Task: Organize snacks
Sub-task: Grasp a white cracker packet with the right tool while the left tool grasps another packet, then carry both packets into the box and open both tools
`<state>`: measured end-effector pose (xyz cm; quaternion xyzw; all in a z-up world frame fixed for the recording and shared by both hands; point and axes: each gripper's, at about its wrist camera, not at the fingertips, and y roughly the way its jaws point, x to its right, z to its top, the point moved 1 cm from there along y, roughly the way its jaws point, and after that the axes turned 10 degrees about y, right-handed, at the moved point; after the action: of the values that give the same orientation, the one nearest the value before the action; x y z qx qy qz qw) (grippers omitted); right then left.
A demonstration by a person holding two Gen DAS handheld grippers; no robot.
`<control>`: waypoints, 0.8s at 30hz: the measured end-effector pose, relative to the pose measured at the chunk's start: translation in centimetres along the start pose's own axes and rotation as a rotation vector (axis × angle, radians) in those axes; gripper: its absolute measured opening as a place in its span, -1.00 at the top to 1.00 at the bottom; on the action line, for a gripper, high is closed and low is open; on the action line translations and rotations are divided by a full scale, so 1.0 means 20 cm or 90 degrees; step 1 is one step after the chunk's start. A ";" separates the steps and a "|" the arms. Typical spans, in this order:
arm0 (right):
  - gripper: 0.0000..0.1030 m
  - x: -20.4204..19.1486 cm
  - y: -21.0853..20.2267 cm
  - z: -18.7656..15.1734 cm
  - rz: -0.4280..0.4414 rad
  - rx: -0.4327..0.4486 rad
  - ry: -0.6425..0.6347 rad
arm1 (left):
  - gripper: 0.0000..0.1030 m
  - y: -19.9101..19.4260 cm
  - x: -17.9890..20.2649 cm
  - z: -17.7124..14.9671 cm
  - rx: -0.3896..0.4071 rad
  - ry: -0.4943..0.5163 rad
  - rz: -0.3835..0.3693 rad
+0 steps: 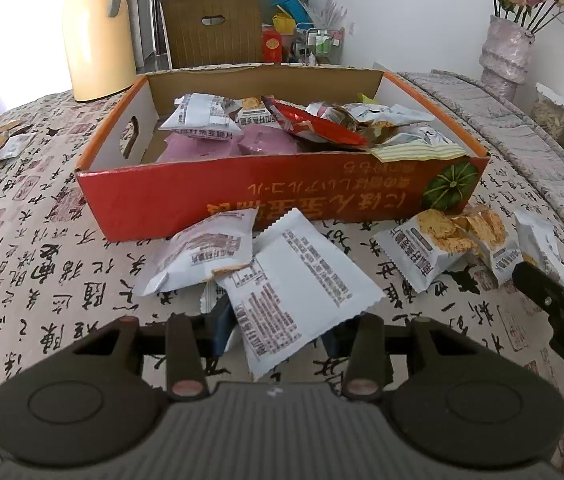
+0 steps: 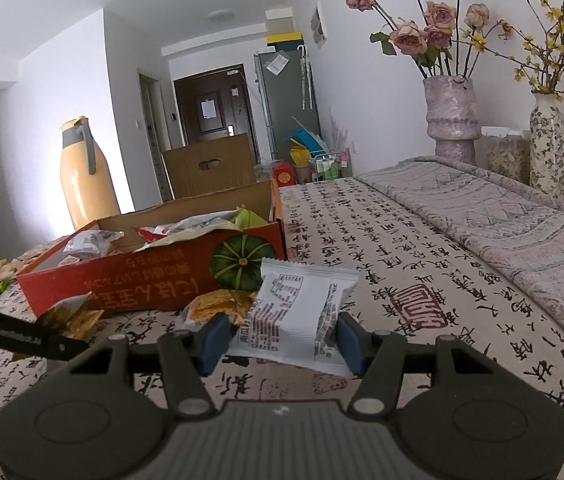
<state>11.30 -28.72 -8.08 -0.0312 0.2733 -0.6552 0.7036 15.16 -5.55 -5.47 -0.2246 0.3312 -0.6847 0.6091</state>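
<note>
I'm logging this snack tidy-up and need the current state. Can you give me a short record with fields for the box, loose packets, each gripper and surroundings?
box: red cardboard box on the patterned tablecloth, open top, already holding mixed snack packets
loose packets: several white ones lie on the cloth in front of the box
left gripper: closed on a white packet
right gripper: closed on another white packet, standing upright
surroundings: yellow jug behind the box, vase of dried roses to the right

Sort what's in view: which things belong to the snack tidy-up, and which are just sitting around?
Job:
red box
white packet in left gripper
white packet in right gripper
loose packets

Lying about:
yellow flask
flower vases
cardboard box
</note>
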 end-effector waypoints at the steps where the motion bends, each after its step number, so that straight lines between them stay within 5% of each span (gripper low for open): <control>1: -0.12 0.00 0.00 0.00 -0.001 0.000 0.000 | 0.17 0.00 0.00 0.00 0.001 0.000 -0.002; 24: -0.12 0.00 0.00 0.00 -0.007 0.006 -0.001 | 0.64 -0.28 -0.03 -0.07 0.074 0.026 -0.035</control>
<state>11.20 -28.67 -8.09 -0.0299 0.2699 -0.6605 0.7000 10.50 -4.45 -2.28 -0.1839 0.2969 -0.7238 0.5951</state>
